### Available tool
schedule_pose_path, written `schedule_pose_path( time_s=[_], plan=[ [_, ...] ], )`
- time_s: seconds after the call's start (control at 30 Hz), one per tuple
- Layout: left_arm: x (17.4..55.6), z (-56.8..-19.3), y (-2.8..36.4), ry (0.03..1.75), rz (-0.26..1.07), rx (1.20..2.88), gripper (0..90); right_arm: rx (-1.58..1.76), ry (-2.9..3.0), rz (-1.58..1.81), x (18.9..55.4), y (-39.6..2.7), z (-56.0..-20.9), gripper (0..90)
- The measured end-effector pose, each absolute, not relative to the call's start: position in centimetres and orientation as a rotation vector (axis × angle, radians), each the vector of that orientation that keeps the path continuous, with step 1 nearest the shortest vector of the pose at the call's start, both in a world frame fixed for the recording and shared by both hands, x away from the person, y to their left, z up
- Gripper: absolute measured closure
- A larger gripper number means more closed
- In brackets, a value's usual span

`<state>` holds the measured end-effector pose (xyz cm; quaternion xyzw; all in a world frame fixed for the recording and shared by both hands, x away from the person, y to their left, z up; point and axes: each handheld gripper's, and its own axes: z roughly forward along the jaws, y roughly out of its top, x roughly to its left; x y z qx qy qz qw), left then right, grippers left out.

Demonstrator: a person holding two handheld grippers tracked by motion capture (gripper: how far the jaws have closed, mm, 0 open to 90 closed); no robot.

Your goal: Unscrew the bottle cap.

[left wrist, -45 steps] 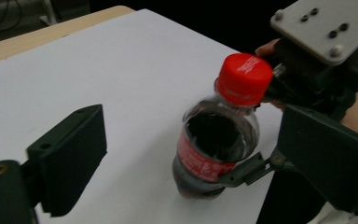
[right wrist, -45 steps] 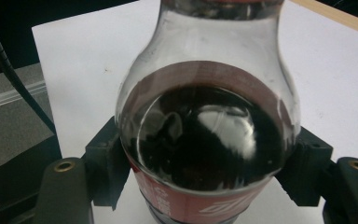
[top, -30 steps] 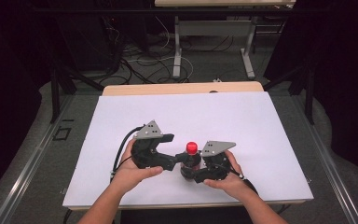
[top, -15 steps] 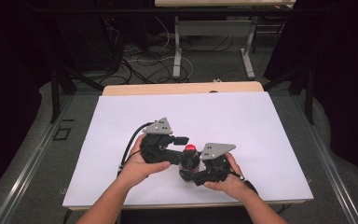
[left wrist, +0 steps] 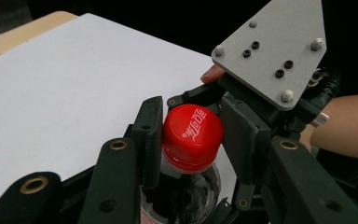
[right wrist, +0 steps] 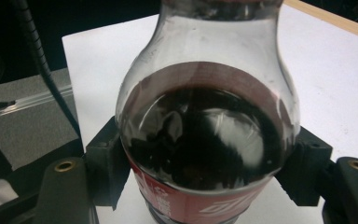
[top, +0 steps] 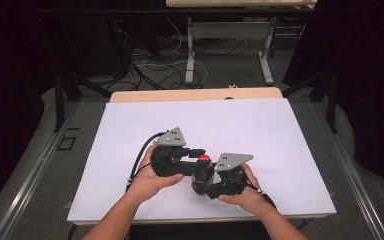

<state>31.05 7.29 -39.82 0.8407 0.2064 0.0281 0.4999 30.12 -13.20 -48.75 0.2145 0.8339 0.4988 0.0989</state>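
A small cola bottle [right wrist: 205, 126] with dark drink and a red label stands on the white table top [top: 260, 125] near its front edge. My right gripper [right wrist: 205, 170] is shut on the bottle's body, one pad [right wrist: 103, 161] on each side. Its red cap [left wrist: 192, 135] sits between the pads of my left gripper [left wrist: 193, 119], whose jaws have just been closing and now press on the cap. In the high view the left gripper [top: 199, 154] reaches in from the left over the cap [top: 203, 159], and the right gripper [top: 203, 182] holds the bottle from the front right.
The right gripper's grey three-cornered plate [left wrist: 272, 51] and a hand stand close behind the cap. A wooden strip [top: 195, 94] borders the table's far side. Table legs and loose cables [top: 180, 60] lie on the floor beyond.
My left gripper has moved right onto the bottle's top and its jaws have closed on the red cap. The right gripper and the bottle have kept still.
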Motion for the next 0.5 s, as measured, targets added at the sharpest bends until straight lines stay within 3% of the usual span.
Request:
schedule_pose_path(
  time_s=[0.5],
  plan=[
    [27.9, -40.1, 4.8, 0.839, 0.361, 1.919, 61.1, 0.812, 2.347, 1.39, 29.7, -12.5, -48.7, 29.3]
  ],
)
